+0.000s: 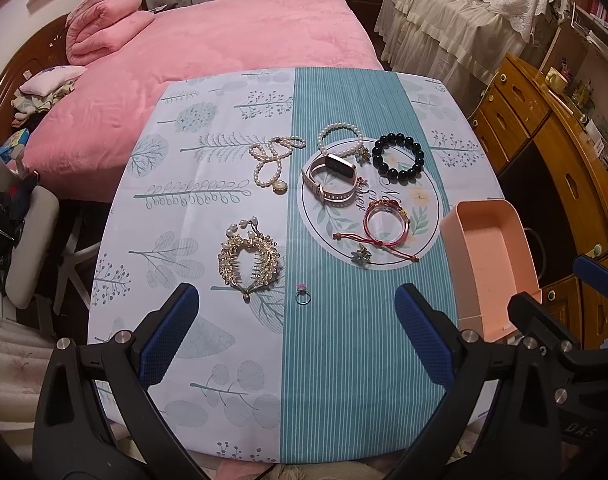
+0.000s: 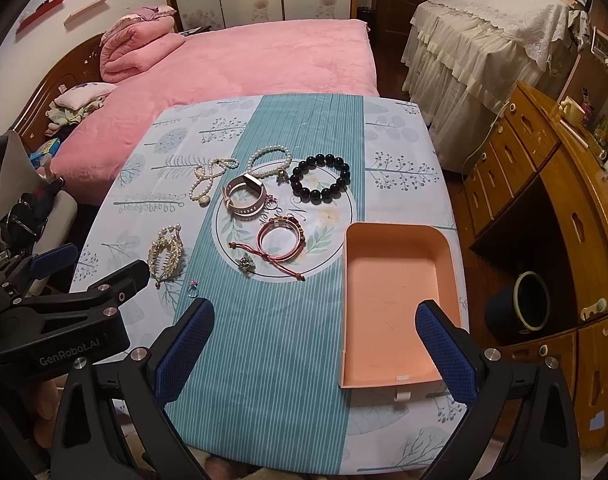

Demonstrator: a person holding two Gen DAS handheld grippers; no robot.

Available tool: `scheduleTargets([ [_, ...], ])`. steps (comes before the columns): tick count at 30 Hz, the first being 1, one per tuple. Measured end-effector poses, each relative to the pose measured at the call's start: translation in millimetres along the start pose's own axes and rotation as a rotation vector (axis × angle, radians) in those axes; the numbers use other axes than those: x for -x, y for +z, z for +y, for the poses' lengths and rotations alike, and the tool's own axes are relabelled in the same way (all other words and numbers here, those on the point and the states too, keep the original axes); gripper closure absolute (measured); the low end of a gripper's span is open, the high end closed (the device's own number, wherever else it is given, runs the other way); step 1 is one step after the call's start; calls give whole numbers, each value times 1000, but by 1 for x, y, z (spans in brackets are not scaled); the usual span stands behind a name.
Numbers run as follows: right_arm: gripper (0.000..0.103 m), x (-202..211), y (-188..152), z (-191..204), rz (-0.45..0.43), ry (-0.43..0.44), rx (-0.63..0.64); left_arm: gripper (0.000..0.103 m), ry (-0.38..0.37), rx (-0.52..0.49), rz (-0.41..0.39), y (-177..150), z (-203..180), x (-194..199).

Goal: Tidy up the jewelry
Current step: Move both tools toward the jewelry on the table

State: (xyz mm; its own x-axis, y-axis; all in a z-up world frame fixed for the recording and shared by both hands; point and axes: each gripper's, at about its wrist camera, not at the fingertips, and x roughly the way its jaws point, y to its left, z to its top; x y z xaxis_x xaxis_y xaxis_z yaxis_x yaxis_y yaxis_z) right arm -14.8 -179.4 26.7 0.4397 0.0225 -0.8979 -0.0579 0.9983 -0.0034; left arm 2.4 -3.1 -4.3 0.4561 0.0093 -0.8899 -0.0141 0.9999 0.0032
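Observation:
Jewelry lies scattered on a teal and white tablecloth [image 1: 327,360]: a gold hair clip [image 1: 248,258], a small ring [image 1: 303,295], a pearl necklace [image 1: 272,164], a pearl bracelet [image 1: 340,140], a pink watch [image 1: 331,182], a black bead bracelet [image 1: 397,158], a red cord bracelet [image 1: 385,222] and a little flower charm [image 1: 361,255]. An empty peach tray [image 2: 399,304] stands at the right. My left gripper [image 1: 296,300] hovers open above the ring. My right gripper [image 2: 315,320] hangs open over the near table, its right finger above the tray's near corner.
A pink bed [image 2: 264,56] lies beyond the table. A wooden drawer cabinet [image 2: 551,184] stands to the right, with a dark bin [image 2: 519,308] by it. A cream-covered piece of furniture [image 2: 487,40] fills the back right. A chair [image 1: 32,248] with clutter sits at the left.

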Motion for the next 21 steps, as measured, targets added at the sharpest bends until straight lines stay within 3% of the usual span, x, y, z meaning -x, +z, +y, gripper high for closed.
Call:
scheduleTargets([
  [21, 1, 0, 5, -8, -15, 29, 28, 8, 9, 34, 7, -1, -5, 1],
])
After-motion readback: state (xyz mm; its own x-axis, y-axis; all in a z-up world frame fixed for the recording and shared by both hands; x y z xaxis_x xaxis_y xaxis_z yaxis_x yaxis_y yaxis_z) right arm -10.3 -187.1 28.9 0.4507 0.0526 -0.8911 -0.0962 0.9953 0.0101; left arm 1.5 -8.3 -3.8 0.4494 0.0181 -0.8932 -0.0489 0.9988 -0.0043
